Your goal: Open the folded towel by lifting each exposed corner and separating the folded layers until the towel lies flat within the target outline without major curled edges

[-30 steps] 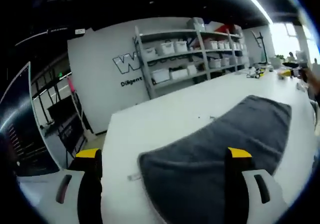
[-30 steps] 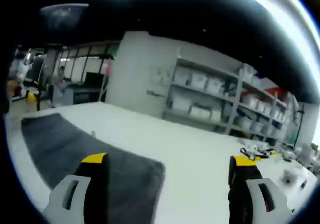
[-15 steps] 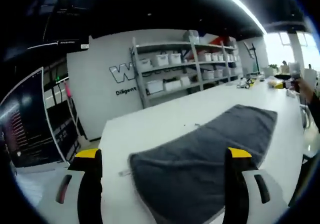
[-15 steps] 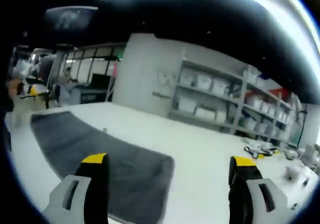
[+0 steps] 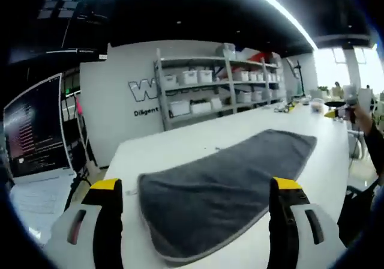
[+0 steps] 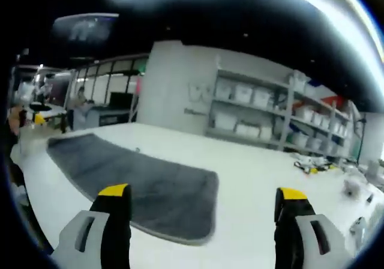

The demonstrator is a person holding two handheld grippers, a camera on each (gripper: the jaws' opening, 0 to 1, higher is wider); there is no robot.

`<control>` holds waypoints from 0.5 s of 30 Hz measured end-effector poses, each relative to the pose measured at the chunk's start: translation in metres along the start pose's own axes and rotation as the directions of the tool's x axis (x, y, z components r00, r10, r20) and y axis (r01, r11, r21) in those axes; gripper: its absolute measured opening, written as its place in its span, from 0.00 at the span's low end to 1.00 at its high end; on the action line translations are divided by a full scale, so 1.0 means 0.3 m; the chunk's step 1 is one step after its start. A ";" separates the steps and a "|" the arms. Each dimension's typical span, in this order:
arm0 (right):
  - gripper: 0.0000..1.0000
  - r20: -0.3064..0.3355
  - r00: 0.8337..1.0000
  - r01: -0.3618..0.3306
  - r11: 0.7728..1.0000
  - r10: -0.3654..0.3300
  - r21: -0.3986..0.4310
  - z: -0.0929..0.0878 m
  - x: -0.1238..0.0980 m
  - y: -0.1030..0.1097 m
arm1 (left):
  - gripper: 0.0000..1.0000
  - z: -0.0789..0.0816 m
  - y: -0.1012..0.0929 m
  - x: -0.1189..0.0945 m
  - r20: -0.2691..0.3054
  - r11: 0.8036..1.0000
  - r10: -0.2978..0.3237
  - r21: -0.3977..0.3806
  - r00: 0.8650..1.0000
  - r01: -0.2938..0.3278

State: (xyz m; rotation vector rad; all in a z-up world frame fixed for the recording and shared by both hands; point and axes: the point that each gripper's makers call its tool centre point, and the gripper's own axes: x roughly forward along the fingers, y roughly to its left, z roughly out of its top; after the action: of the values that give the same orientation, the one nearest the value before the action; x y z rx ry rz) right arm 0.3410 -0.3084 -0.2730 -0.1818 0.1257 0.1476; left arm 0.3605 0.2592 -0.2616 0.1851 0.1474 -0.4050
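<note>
Looking along the left gripper point(image 5: 195, 188), I see its two yellow-tipped jaws standing wide apart at the bottom of the frame, with nothing between them. The grey towel point(image 5: 222, 188) lies spread on the white table point(image 5: 174, 146), running from the lower centre of the left gripper view toward the right of the frame, its near edge rounded and just beyond the jaw tips. Behind it, in the upper centre, a shelving rack point(image 5: 210, 92) holds white bins against a wall with lettering. A dark monitor point(image 5: 33, 134) sits at the left edge.

In the right gripper view, the right gripper point(image 6: 203, 192) also has its jaws spread, holding nothing. There I see the towel point(image 6: 141, 182) lying flat across the left and centre of the frame on the table point(image 6: 258, 179), with its near corner between the jaw tips but further back. The rack point(image 6: 264, 116) stands at the centre right, and small items point(image 6: 312, 167) lie on the far right of the tabletop.
</note>
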 end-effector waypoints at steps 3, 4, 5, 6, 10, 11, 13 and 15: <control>1.00 0.011 1.000 0.006 1.000 -0.006 -0.004 -0.003 -0.032 0.004 | 1.00 0.005 -0.019 -0.036 0.003 1.000 0.015 0.010 1.000 -0.015; 1.00 0.015 1.000 0.008 1.000 -0.008 -0.007 -0.002 -0.040 0.007 | 1.00 0.006 -0.021 -0.046 0.002 0.999 0.026 0.025 1.000 -0.026; 1.00 0.019 1.000 0.008 1.000 -0.008 -0.011 -0.001 -0.053 0.010 | 1.00 0.015 -0.031 -0.066 0.010 0.999 0.036 0.037 0.999 -0.036; 1.00 0.024 1.000 0.002 1.000 -0.002 -0.015 0.001 -0.072 0.018 | 1.00 0.019 -0.039 -0.082 0.016 0.999 0.034 0.031 0.999 -0.034; 1.00 0.055 0.999 -0.003 1.000 0.002 0.010 0.009 -0.131 0.023 | 1.00 0.032 -0.069 -0.126 0.062 1.000 0.016 -0.019 0.998 -0.015; 1.00 0.061 0.998 -0.001 1.000 0.000 0.017 0.008 -0.144 0.025 | 1.00 0.029 -0.074 -0.134 0.067 1.000 0.016 -0.023 0.998 -0.015; 1.00 0.063 0.998 0.000 1.000 -0.002 0.023 0.001 -0.158 0.027 | 1.00 0.024 -0.084 -0.145 0.072 0.999 0.019 -0.030 0.997 -0.017; 1.00 0.059 0.998 -0.003 1.000 0.001 0.020 -0.011 -0.168 0.034 | 1.00 0.022 -0.092 -0.154 0.073 0.999 0.019 -0.031 0.997 -0.016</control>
State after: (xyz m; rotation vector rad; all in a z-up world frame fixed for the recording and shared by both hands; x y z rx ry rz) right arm 0.2895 -0.3059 -0.2710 -0.1575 0.0681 0.1536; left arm 0.3080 0.2504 -0.2510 0.1412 0.0793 -0.3912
